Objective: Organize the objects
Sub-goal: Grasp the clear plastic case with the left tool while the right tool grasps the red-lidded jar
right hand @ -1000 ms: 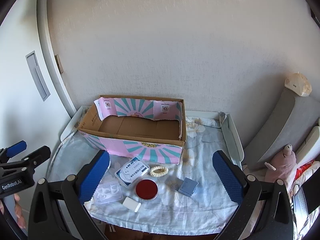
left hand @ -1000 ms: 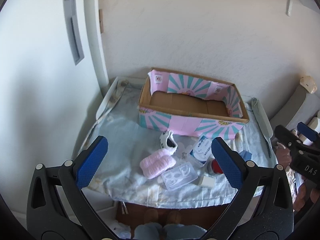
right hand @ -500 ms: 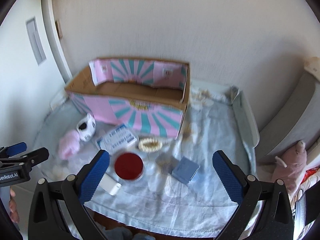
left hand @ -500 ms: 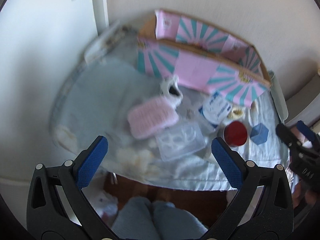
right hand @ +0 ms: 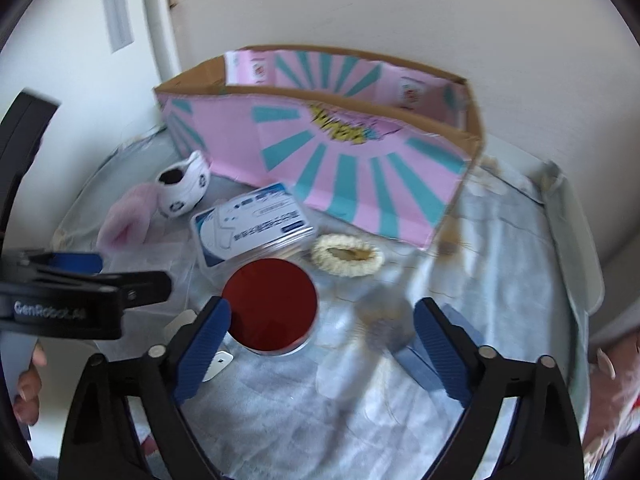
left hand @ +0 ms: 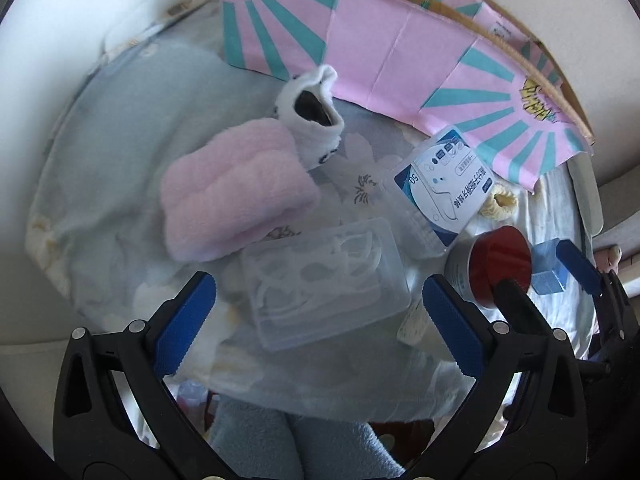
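My left gripper (left hand: pixel 318 322) is open, low over a clear plastic box (left hand: pixel 326 276) of white floss picks on the blue cloth. Beyond it lie a pink fluffy cloth (left hand: pixel 236 196) and a white spotted sock (left hand: pixel 316 116). My right gripper (right hand: pixel 320 350) is open, just above a red-lidded jar (right hand: pixel 270 308), with a blue block (right hand: pixel 420 354) under its right finger. A labelled clear box (right hand: pixel 250 226) and a cream scrunchie (right hand: pixel 346 256) lie behind the jar. The pink and teal cardboard box (right hand: pixel 340 152) stands at the back.
A white table rim (right hand: pixel 580 240) runs along the right side. The wall is right behind the cardboard box (left hand: pixel 400 52). A small white eraser-like piece (right hand: pixel 214 362) lies near the front edge. My knees show below the table edge.
Both grippers have dropped down and forward toward the objects. The left one now hangs over the floss pick box, the right one over the red-lidded jar. Both stay open.
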`<state>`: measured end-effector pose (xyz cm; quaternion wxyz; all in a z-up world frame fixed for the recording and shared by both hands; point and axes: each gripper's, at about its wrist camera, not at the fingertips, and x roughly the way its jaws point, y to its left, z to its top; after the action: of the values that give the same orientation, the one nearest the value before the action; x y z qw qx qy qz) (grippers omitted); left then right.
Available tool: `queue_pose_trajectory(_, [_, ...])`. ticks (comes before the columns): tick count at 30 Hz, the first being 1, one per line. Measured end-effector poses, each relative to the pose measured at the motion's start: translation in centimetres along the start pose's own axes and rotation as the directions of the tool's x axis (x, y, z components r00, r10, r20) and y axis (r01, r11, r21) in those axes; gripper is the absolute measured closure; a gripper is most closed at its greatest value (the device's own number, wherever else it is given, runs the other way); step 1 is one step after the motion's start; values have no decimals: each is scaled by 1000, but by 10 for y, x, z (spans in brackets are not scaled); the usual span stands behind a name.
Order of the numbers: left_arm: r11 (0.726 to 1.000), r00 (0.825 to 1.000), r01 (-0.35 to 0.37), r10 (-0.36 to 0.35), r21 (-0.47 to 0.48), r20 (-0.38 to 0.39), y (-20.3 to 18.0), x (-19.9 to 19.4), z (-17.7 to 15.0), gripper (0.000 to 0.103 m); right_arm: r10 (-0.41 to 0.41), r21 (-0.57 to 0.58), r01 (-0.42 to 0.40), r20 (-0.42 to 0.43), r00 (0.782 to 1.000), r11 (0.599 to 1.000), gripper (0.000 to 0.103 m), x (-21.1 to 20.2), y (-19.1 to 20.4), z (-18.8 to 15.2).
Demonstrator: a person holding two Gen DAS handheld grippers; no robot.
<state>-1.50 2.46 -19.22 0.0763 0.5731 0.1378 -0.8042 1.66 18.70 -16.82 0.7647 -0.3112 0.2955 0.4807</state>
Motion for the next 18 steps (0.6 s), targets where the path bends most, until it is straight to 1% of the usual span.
queue_pose_trajectory(1, [1000,1000,-5,5,2,-8,-2,4,0,1,19,-5,-19,4,1000,1000,14,2,0,1])
queue_pose_trajectory(3, [1000,1000,-7,7,-5,-19,-4,9,0,3,53,-21,-53,4,999,998,22,2,1,3])
queue_pose_trajectory(6, [1000,1000,-6,5,-17,-26,-4,12,-1,3,82,-40,-82,2,997,996,25,4,2,1])
queue_pose_trajectory(8, [1000,1000,-17,16,-12,-24,-5,13,-2,3,113,-48,-113,-10,994,992,26,5,5,-2])
queue_pose_trajectory(9, [1000,999,-23,23,-8,-25,-6,13,-2,3,118,-49,-118,-8,993,992,27,6,6,-3])
queue_pose_trajectory(11, [999,999,-36,36,6,-21,-8,13,-4,7,113,-50,-114,-12,993,992,27,7,10,-7])
queue_pose_trajectory(13, [999,999,-47,47,23,-13,-10,12,-5,11,118,-51,-119,-18,993,992,30,11,12,-9])
queue_pose_trajectory(15, [998,999,-48,48,33,-3,-11,11,-7,15,119,-46,-120,-25,993,992,40,16,13,-8])
queue_pose_trajectory(16, [998,999,-50,50,40,2,-11,10,-8,15,115,-42,-116,-29,993,992,43,19,13,-8])
queue_pose_trajectory(18, [998,999,-47,47,45,9,-12,9,-11,16,96,-40,-98,-40,995,994,52,25,13,-8])
